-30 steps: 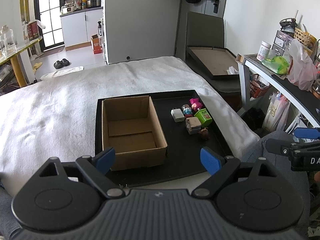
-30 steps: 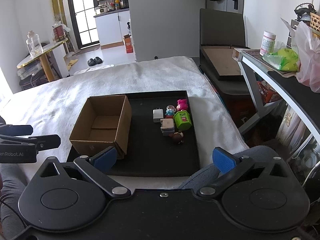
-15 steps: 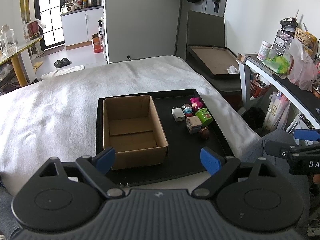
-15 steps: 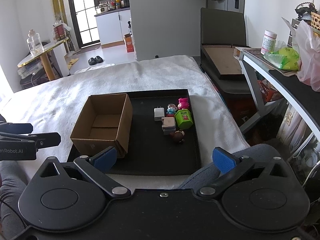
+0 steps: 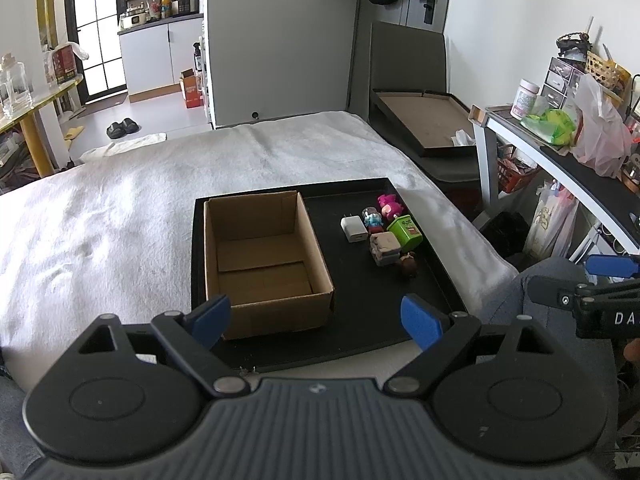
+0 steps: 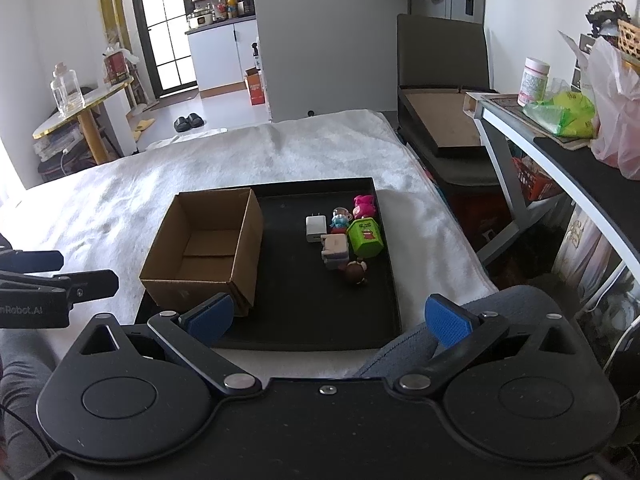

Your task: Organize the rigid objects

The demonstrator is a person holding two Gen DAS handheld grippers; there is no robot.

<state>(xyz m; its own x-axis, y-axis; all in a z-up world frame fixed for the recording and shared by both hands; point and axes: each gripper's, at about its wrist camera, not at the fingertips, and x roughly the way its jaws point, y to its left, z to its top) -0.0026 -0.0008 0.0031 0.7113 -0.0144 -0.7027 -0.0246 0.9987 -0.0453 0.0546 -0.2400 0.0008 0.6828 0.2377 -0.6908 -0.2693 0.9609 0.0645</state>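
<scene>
A black tray [image 5: 360,344] lies on a white-covered bed [image 5: 120,220]. On its left stands an empty cardboard box [image 5: 264,260], open upward, likely to receive the toys [image 5: 390,236] clustered on the tray's right beside a white charger [image 5: 354,229]. The left gripper [image 5: 316,316] and right gripper [image 6: 326,316] hover near the tray's front edge, both wide open and empty, seemingly ready to begin.
</scene>
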